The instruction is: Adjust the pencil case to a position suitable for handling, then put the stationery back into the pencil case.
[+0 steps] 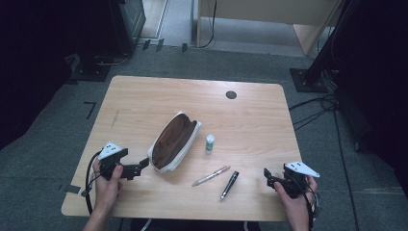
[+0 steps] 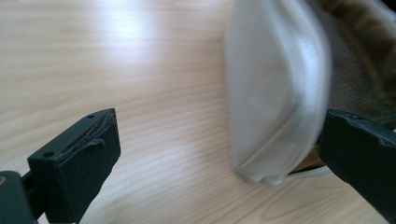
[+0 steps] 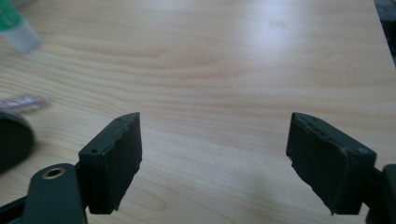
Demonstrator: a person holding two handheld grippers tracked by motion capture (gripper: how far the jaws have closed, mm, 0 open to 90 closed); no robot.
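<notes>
Open pouch at centre-left of the table, a spread gripper at either end.

On the wooden table [image 1: 144,96], from left: left gripper [image 1: 139,167] in the person's left hand [image 1: 108,185], jaws wide apart, nothing gripped, tips just beside the near end of the white pencil pouch [image 1: 173,142]; in the left gripper view that pouch end [image 2: 275,107] between the two black jaws, unpinched. Pouch unzipped, brown lining up, lying at a slant. Just right of it, a small green-and-white tube [image 1: 210,143] upright. Nearer the front edge, a pink pen [image 1: 210,176] and a dark pen [image 1: 229,185], side by side, slightly apart. Far right, right gripper [image 1: 267,176] in the right hand [image 1: 296,199], jaws broadly parted over bare wood, empty, well apart from the pens.
</notes>
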